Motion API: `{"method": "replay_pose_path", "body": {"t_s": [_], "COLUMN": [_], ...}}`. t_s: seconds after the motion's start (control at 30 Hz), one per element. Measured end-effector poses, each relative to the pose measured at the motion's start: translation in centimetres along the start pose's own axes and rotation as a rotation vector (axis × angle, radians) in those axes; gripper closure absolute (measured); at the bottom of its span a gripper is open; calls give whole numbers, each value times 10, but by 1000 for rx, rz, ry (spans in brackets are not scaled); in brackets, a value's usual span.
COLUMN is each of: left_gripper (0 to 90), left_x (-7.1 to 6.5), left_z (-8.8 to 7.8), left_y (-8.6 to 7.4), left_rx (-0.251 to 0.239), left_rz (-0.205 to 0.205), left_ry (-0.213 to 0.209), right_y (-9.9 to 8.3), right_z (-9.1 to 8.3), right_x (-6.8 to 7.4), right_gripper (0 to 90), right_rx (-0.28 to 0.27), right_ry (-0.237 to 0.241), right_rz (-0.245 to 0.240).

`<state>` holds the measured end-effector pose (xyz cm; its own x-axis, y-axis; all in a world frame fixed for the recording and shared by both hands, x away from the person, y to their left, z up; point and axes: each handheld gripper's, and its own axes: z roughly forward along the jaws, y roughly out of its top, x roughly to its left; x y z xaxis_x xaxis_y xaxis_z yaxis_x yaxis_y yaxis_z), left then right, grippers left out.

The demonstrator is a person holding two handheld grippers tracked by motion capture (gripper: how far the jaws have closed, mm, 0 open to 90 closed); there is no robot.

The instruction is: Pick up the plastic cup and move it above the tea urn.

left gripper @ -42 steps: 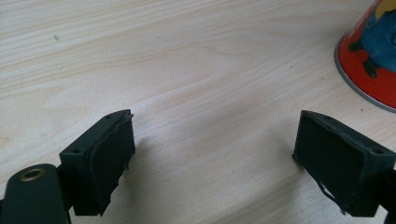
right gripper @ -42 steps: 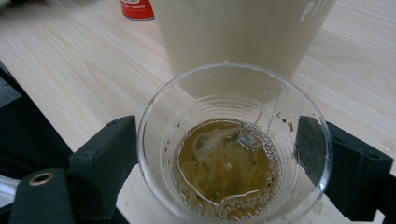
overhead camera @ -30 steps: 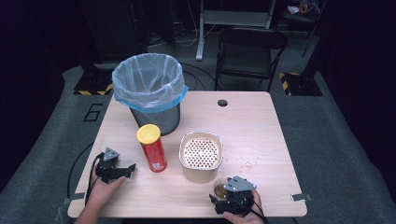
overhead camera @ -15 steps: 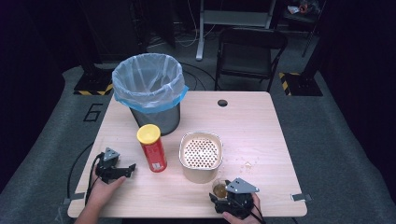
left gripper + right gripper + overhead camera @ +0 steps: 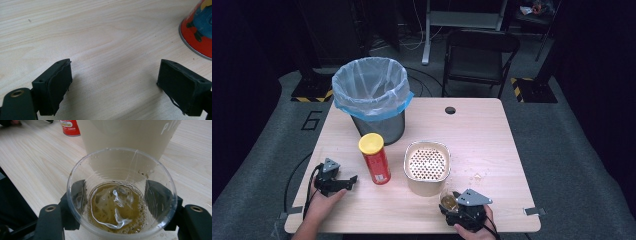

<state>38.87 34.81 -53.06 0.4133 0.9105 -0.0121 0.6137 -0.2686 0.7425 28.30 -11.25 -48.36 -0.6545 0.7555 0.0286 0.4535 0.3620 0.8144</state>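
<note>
- Tongs on the right (image 5: 113,202) have just been closing and are clamped around a clear cup (image 5: 120,197) at the bench's (image 5: 492,145) near edge; its base is hidden.
- Left tongs (image 5: 113,87) are spread open, empty.
- A red can (image 5: 198,27) is cut off at the right.

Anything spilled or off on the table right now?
Yes: small wet drops glisten on the table, right of the perforated container. The clear cup, with brown liquid, sits between the just-closing right gripper jaws; a crease runs down its wall.

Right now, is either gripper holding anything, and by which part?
Right gripper: jaws, just closing, clamp the clear plastic cup of brownish liquid by its lower sides. Left gripper: open, holding nothing.
</note>
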Motion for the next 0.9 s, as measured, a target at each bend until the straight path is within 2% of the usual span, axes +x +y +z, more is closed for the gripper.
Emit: {"method": "replay_pose_path", "body": {"t_s": [0.27,0.33,0.4,0.43,0.5,0.6,0.63,0.7,0.73,0.77,0.87,0.9], "left_gripper": [119,119,119,119,119,119,119,119,119,119,119,119], "left_x": [0,0,0,0,0,0,0,0,0,0,0,0], "left_z": [0,0,0,0,0,0,0,0,0,0,0,0], "left_y": [0,0,0,0,0,0,0,0,0,0,0,0], "left_rx": [0,0,0,0,0,0,0,1,1,0,7,-1], "left_rz": [0,0,0,1,0,0,0,-1,-1,0,1,0], "left_ry": [0,0,0,0,0,0,0,0,0,0,-3,0], "right_y": [2,2,3,4,4,5,7,8,8,9,11,12], "right_z": [-5,-8,-9,-11,-12,-13,-13,-12,-12,-10,-9,-7], "right_x": [-14,-22,-24,-32,-36,-42,-50,-57,-57,-66,-73,-82], "right_gripper": [340,339,340,340,341,342,343,343,343,344,345,346], "right_rx": [-25,-26,-24,-28,-25,-26,-33,-31,-31,-29,-32,-38], "right_ry": [-5,-6,-13,-18,-25,-37,-43,-59,-59,-76,-89,-94], "right_rz": [31,51,58,56,66,50,23,0,0,-12,-15,-16]}}
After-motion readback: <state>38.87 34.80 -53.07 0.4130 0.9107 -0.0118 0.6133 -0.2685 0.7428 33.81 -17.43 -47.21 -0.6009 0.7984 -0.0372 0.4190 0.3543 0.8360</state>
